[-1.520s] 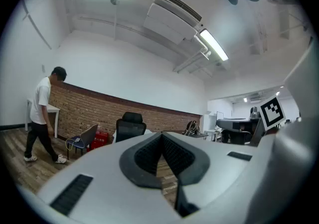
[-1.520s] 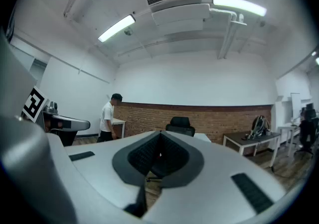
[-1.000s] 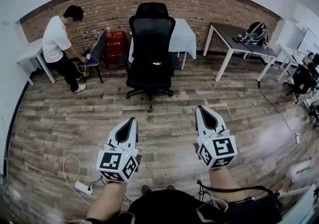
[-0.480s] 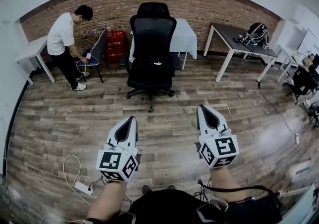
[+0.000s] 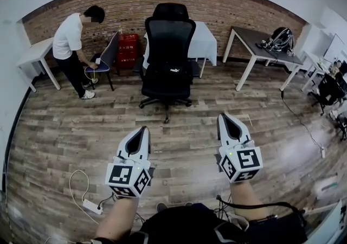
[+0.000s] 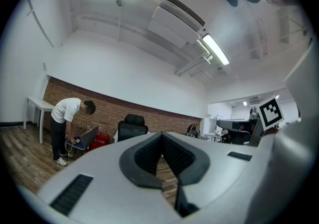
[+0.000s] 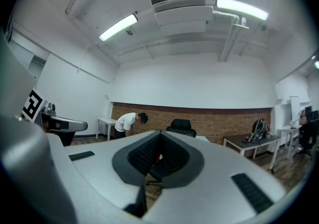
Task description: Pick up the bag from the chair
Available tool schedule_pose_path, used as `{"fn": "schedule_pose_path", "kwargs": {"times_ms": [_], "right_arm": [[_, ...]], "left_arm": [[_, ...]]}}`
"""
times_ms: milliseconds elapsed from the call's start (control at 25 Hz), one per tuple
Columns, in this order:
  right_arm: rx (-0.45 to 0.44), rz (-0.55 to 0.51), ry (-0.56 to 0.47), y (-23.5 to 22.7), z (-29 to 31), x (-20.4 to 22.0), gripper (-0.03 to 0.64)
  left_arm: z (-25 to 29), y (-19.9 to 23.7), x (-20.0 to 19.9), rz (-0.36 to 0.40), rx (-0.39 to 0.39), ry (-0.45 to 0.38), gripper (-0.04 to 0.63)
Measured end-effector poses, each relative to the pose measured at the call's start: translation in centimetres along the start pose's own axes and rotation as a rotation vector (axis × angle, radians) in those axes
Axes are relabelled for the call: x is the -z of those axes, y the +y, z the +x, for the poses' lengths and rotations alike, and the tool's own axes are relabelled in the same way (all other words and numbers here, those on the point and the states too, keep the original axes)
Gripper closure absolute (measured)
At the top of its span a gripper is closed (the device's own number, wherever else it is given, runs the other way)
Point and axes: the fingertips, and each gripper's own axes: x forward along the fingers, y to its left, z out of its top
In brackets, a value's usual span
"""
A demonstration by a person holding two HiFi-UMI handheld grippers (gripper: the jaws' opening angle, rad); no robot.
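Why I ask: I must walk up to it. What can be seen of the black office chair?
The black office chair stands upright facing the camera on the wood floor, before a white-covered table by the brick wall. It has a headrest, a tall back and a star base on wheels. A dark shape with a small white mark lies on its seat, maybe a bag. Nobody touches it.

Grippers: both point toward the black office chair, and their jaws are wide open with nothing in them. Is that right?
Not quite. The jaws are shut, not wide open: the left gripper view shows the left gripper with its pads closed together, and the right gripper view shows the same on the right gripper. The rest holds: both are empty and point toward the black office chair.
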Motion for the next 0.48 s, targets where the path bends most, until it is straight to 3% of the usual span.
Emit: {"fn": "schedule_pose_path", "kwargs": {"times_ms": [480], "right_arm": [[0.009, -0.022, 0.002, 1.7, 2.0, 0.4, 0.601]], "left_arm": [[0.0, 3.2, 0.1, -0.002, 0.012, -0.009, 0.586]]}}
